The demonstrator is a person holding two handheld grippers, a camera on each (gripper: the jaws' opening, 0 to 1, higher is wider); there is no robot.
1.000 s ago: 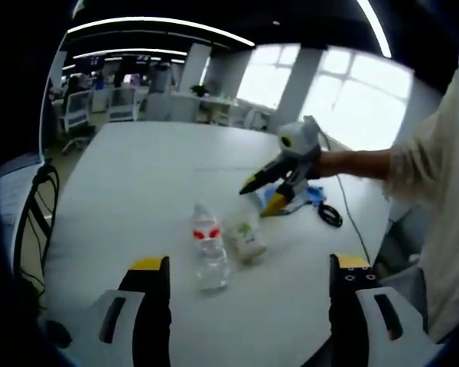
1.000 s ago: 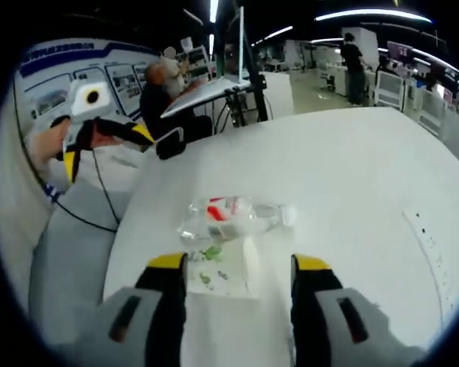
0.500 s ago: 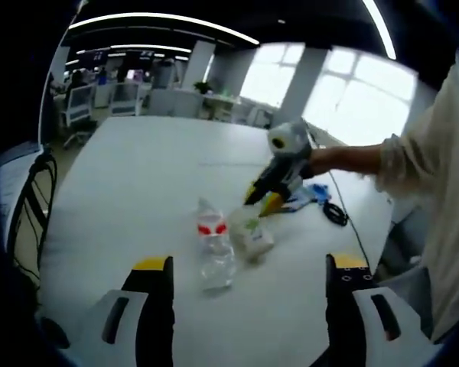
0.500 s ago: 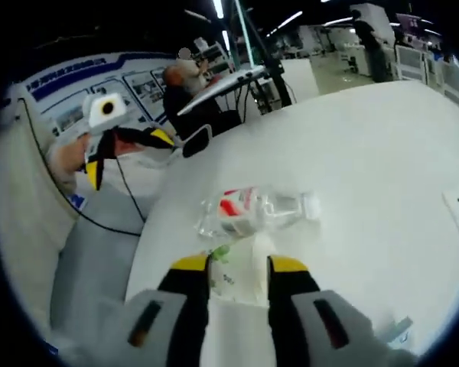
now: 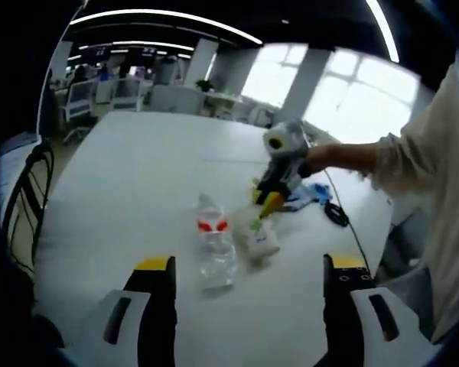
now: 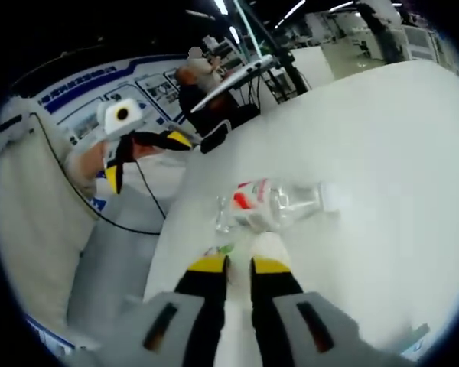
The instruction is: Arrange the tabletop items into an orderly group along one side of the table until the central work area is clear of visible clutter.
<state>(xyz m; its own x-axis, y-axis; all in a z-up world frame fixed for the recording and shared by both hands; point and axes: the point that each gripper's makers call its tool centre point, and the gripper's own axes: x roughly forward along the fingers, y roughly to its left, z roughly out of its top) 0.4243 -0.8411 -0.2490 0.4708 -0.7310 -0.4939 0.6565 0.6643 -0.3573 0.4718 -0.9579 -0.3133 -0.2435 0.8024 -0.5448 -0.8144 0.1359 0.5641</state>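
A clear plastic bottle [image 5: 213, 249] with a red label lies on the white table [image 5: 122, 176]. Touching its right side is a white packet [image 5: 258, 236] with green print. My left gripper [image 5: 247, 264] stands open in front of both, holding nothing. From the right, my right gripper [image 5: 269, 205] comes down onto the packet's far end. In the right gripper view its jaws [image 6: 239, 264] are nearly together on the packet [image 6: 264, 245], most of which they hide. The bottle [image 6: 269, 206] lies just beyond. The left gripper [image 6: 145, 159] hovers open at the upper left.
A black cable [image 5: 330, 215] and a blue item [image 5: 315, 193] lie near the table's right edge. A black chair [image 5: 21, 206] stands at the left side. A person's sleeve [image 5: 432, 176] reaches over the right edge. Another desk [image 6: 237, 73] stands beyond the table.
My right gripper has come down to the white packet and its jaws have closed from wide apart to nearly together on it. The left gripper has stayed open and almost still.
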